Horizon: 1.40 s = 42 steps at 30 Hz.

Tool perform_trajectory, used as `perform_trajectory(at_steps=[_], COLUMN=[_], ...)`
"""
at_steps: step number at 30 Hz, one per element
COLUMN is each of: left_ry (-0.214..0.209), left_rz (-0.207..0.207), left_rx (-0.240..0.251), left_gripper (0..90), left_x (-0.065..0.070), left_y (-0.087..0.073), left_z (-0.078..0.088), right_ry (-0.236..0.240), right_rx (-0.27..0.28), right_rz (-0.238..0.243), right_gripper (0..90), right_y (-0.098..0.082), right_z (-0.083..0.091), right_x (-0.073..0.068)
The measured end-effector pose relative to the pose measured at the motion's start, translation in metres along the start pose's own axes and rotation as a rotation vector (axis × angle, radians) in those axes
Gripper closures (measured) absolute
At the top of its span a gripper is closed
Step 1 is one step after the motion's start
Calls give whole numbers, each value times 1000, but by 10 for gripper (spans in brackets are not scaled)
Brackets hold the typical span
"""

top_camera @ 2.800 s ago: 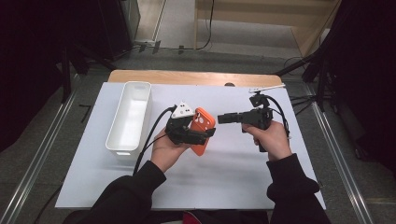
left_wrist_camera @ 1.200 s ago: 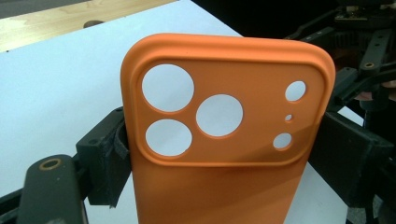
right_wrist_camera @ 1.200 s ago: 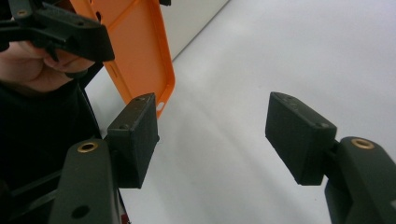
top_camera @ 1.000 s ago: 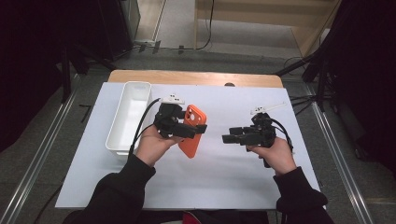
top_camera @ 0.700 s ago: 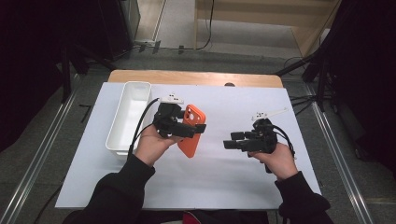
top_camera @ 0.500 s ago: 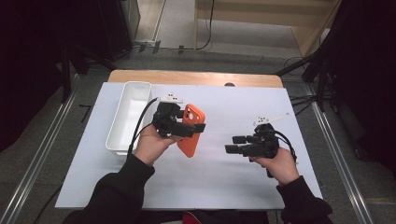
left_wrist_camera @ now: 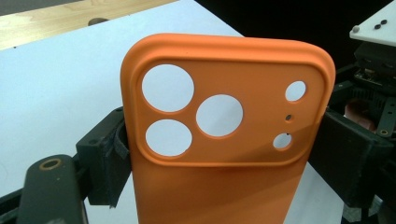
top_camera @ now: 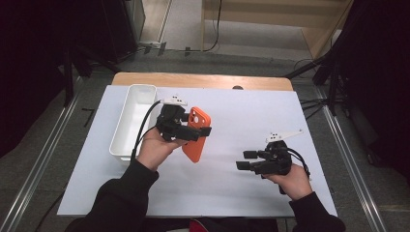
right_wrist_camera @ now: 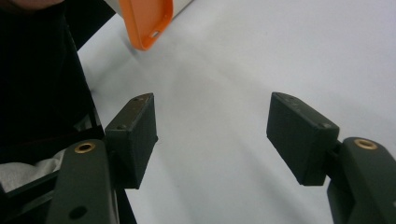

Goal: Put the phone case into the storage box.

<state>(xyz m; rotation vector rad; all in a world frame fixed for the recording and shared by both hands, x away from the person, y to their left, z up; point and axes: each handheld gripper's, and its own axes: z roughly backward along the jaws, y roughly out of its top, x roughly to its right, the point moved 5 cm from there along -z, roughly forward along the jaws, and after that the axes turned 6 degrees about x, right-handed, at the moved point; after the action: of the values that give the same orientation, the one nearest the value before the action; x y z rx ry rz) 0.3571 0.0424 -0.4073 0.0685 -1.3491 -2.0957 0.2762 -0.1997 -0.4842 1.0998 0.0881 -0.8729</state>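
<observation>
An orange phone case (top_camera: 196, 145) with round camera cut-outs hangs upright above the white sheet, its lower end down. My left gripper (top_camera: 193, 129) is shut on it near its upper end. In the left gripper view the black pads (left_wrist_camera: 105, 158) press on both side edges of the case (left_wrist_camera: 224, 177). Well to the right and lower, my right gripper (top_camera: 244, 160) points left toward the case, open and holding nothing. In the right gripper view its jaws (right_wrist_camera: 212, 135) stand wide over bare white sheet, and the case's bottom end (right_wrist_camera: 144, 21) shows at the top left.
A long white tray (top_camera: 140, 87) lies on the sheet just left of my left hand. The white sheet (top_camera: 251, 111) covers most of the wooden table (top_camera: 203, 79). Dark floor, metal rails and cables surround the table.
My right gripper, once up against the case, has drawn away to the right and nearer the person, sinking toward the sheet. The left gripper has kept the case still.
</observation>
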Motion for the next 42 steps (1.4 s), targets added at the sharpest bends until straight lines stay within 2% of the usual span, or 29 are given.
perform_trajectory(at_steps=[7,13,19,37,42], left_ry=[-7,-11,-7,-2,3], left_rz=[-9,3,-5,-3,0], left_rx=[-20,-26,-31,-21,-13], left_gripper=[156,156,156,156,156], left_x=[-2,-4,-5,-9,-11], left_y=[1,4,6,13,16], left_z=[4,10,14,31,37], right_ry=[11,6,18,8,8], right_rx=[1,-10,-7,-10,-5], right_rz=[-5,-2,16,12,24], right_gripper=[322,322,323,315,314], right_y=[-12,-22,-29,-39,-39], right_z=[-1,-1,0,6,7], right_x=[1,3,2,6,7])
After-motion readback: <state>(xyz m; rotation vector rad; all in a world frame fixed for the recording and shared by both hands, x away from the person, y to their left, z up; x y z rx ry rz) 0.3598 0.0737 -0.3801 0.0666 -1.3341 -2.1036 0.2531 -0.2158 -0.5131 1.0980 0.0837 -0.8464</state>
